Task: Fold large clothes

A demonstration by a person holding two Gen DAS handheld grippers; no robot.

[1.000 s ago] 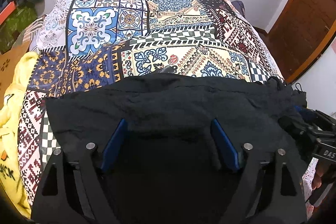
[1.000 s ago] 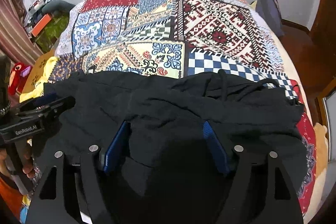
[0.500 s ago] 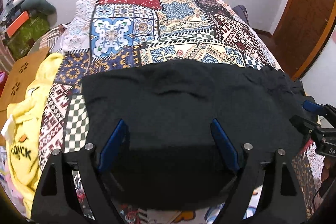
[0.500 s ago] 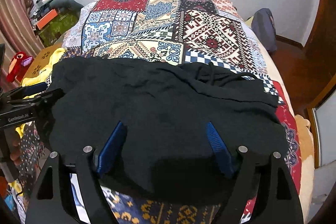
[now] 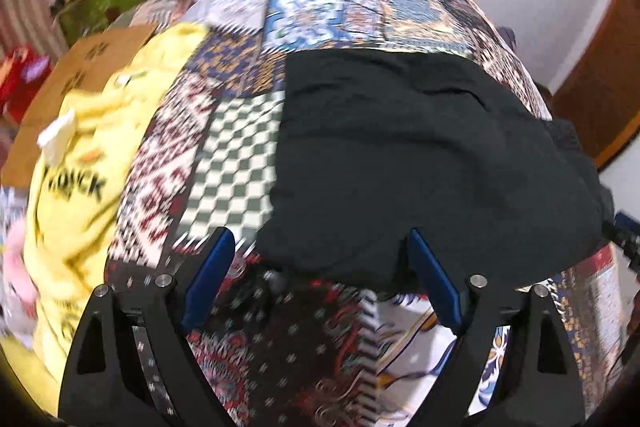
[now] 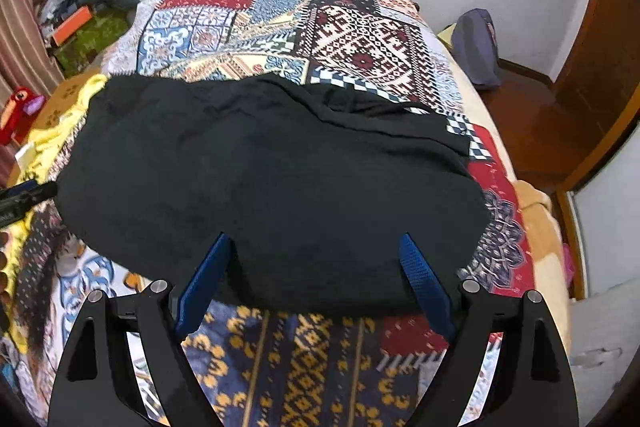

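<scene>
A black garment [image 5: 420, 155] lies folded and flat on the patchwork bedspread [image 5: 240, 155]. My left gripper [image 5: 318, 239] hovers over the garment's near left corner. Its jaws are opening, and the blue pads [image 5: 208, 275] stand apart from the cloth edge lying between them. In the right wrist view the same garment [image 6: 272, 167] spreads across the bed. My right gripper [image 6: 316, 243] is over its near edge with the jaws opening. The cloth lies loose between the right gripper's pads [image 6: 424, 283]. Each gripper's tip shows at the edge of the other's view.
A yellow printed garment [image 5: 80, 167] is heaped at the bed's left side beside a cardboard box [image 5: 80, 75]. A grey bag [image 6: 476, 47] leans at the bed's right, near a wooden door [image 6: 600, 47]. Clutter and a red toy [image 6: 20, 107] are at the far left.
Both grippers have drawn back toward the near side of the bed, the left one also swinging left. The garment's near edge and the bedspread below it have come into view.
</scene>
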